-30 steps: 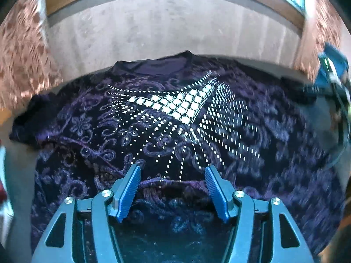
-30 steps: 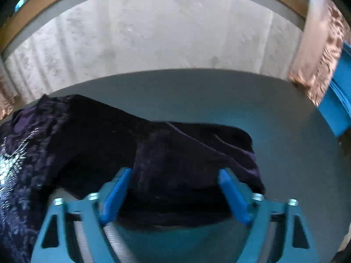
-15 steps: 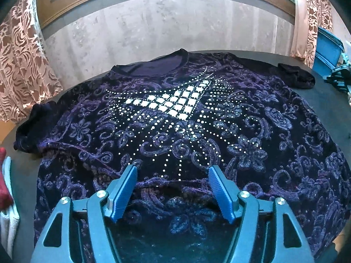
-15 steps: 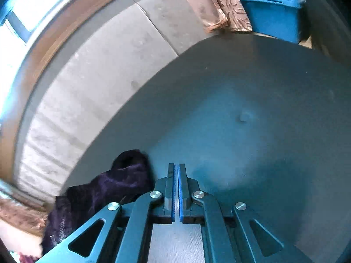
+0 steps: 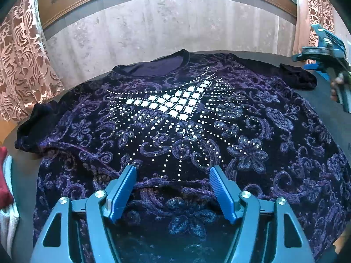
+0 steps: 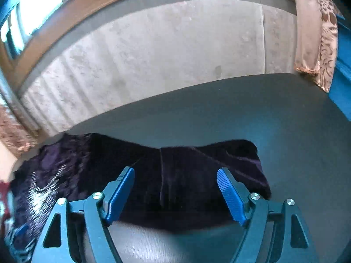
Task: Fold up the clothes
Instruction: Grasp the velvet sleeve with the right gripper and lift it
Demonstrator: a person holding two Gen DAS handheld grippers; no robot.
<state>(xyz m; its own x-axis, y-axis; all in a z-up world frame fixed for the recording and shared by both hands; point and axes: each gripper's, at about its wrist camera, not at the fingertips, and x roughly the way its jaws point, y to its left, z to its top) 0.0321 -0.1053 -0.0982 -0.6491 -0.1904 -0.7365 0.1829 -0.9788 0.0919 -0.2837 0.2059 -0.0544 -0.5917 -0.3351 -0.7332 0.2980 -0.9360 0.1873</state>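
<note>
Left wrist view: a dark purple velvet top (image 5: 186, 127) lies spread flat, front up, on a grey table (image 5: 329, 114), its neckline toward the far wall and its hem nearest the camera. A pattern of silver studs (image 5: 175, 107) marks the chest. The left tool (image 5: 173, 175) hangs over the lower middle of the garment, its blue pads (image 5: 122, 190) standing wide apart with a raised ridge of fabric running between them; the pads do not press on the cloth. One sleeve (image 5: 33, 127) reaches the table's left edge; the other sleeve lies at the far right, just beside the right tool (image 5: 324, 50), which is seen there from the side. At the left margin, red and white cloth (image 5: 5, 197) lies beside the top.

Right wrist view: the right tool (image 6: 175, 179) hangs over the dark sleeve (image 6: 197, 175), which lies flat on the table (image 6: 285, 131) with its cuff pointing right. The jaws have just been opening and now stand well apart; the sleeve lies between and below the pads (image 6: 230, 195), which do not press on it. The studded body of the top extends off to the left. A patterned curtain (image 6: 322, 43) hangs beyond the table's far right corner.
</note>
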